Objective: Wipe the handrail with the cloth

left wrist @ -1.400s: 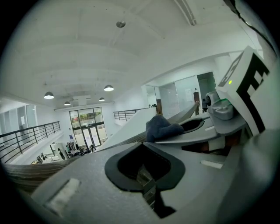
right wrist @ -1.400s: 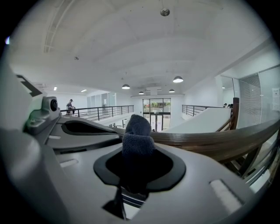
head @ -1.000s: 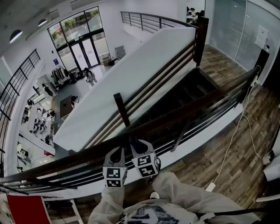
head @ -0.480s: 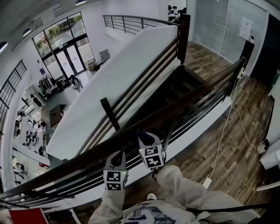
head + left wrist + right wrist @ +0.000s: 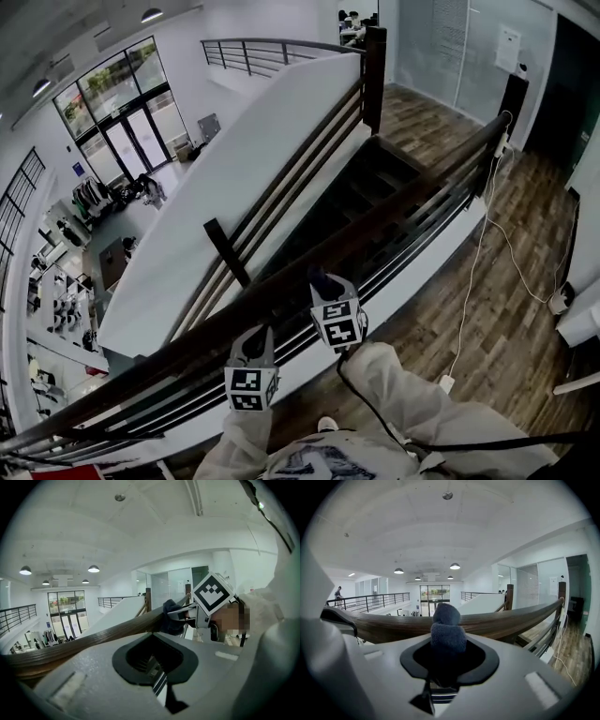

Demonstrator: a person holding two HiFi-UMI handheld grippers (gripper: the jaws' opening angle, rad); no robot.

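While between right gripper (image 5: 447, 641) jaws, cloth (image 5: 447, 623) touches handrail (image 5: 511, 619).

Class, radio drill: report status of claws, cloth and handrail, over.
Right claw shut on cloth, pressed on handrail. Left claw empty, at handrail. Handrail ahead unobstructed.

Two-level shop or showroom: wood-plank upper floor (image 5: 511, 300), dark wooden handrail (image 5: 412, 202), staircase (image 5: 375, 186), tall glass entrance doors (image 5: 131, 127), clothes racks (image 5: 89, 195) below.
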